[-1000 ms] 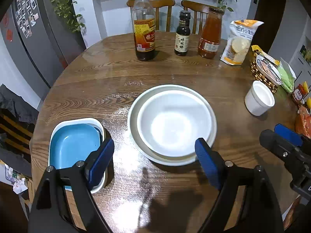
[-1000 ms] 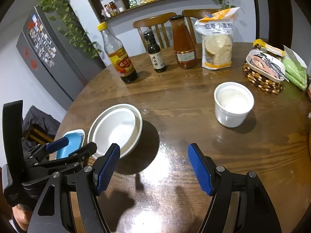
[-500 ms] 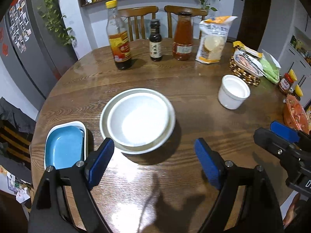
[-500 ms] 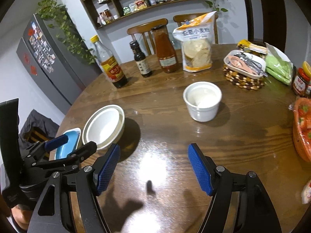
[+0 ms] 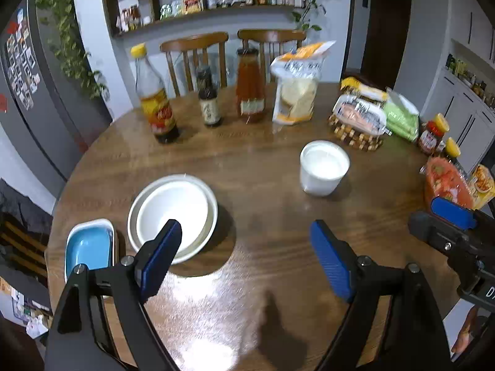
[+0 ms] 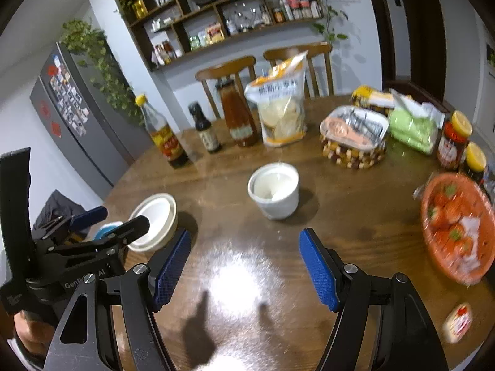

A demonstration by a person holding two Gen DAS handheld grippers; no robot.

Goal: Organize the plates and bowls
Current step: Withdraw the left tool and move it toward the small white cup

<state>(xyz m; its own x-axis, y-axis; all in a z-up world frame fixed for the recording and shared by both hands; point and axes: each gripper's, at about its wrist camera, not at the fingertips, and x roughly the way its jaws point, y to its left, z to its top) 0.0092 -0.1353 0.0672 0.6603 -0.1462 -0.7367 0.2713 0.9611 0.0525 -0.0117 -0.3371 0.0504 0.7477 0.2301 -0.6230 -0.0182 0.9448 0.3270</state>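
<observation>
Holding both claws up over the round wooden surface, you have nothing in either one. Your left claw is spread wide and empty, with bare wood between its blue pads. Your right claw is spread too, also empty, over a bright shine on the wood.

In the left view, the white bowl sits at about 9 o'clock from the middle. It is round and smooth, and it rests inside a wider pale plate, both facing up. Just beside them, at about 8 o'clock near the edge, lies the blue dish. It is a soft-cornered rectangle, blue inside with a white rim, and its long side runs from near you to far away.

The white cup stands upright at about 2 o'clock, well apart from the bowl. It is round, tall-sided and open at the top. In the right view it sits straight ahead of your right claw, at 12 o'clock.
</observation>
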